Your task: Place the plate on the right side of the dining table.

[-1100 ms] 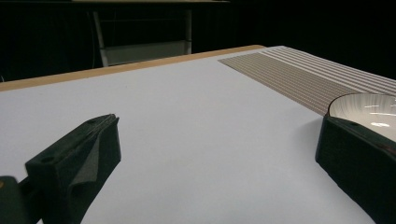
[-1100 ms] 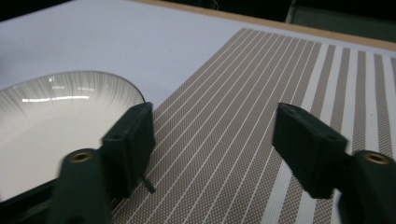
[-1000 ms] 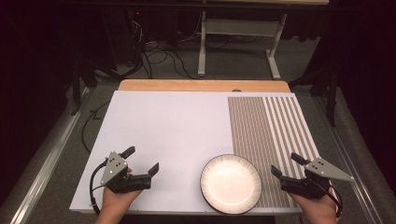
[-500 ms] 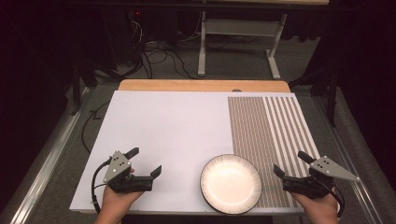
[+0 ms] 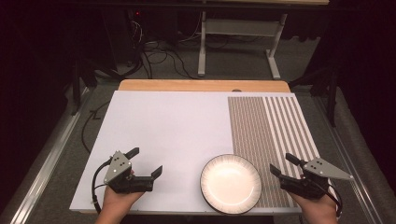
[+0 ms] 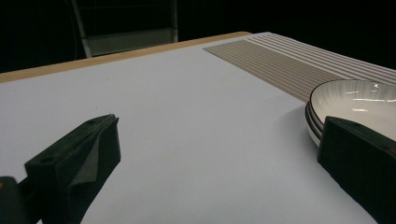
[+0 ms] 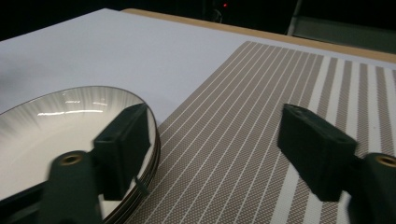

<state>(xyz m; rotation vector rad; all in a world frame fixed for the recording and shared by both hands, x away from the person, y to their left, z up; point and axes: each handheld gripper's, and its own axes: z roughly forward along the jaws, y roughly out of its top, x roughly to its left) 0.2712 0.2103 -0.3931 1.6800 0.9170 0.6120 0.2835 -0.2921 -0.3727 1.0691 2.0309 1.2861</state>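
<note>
A white plate with a dark rim (image 5: 230, 183) sits near the front edge of the mat, half on the white part and half on the striped part. In the gripper views its edge (image 6: 359, 100) (image 7: 56, 126) looks stacked, with more than one rim. My left gripper (image 5: 145, 162) (image 6: 217, 154) rests open on the white mat to the plate's left, with nothing between its jaws. My right gripper (image 5: 281, 164) (image 7: 219, 144) is held just right of the plate over the stripes. Its jaws have just been closing, are still apart and hold nothing, and the left jaw is close to the plate's rim.
The white mat (image 5: 173, 130) has a brown striped section (image 5: 266, 126) on its right and lies on a wooden table (image 5: 201, 85). Beyond the table stand a metal table frame (image 5: 233, 32) and floor cables (image 5: 159, 60). Dark surroundings flank both sides.
The right gripper's jaws stand narrower than half a second ago, after widening slightly before that. Both hands have stayed nearly in place, and the plate has not moved.
</note>
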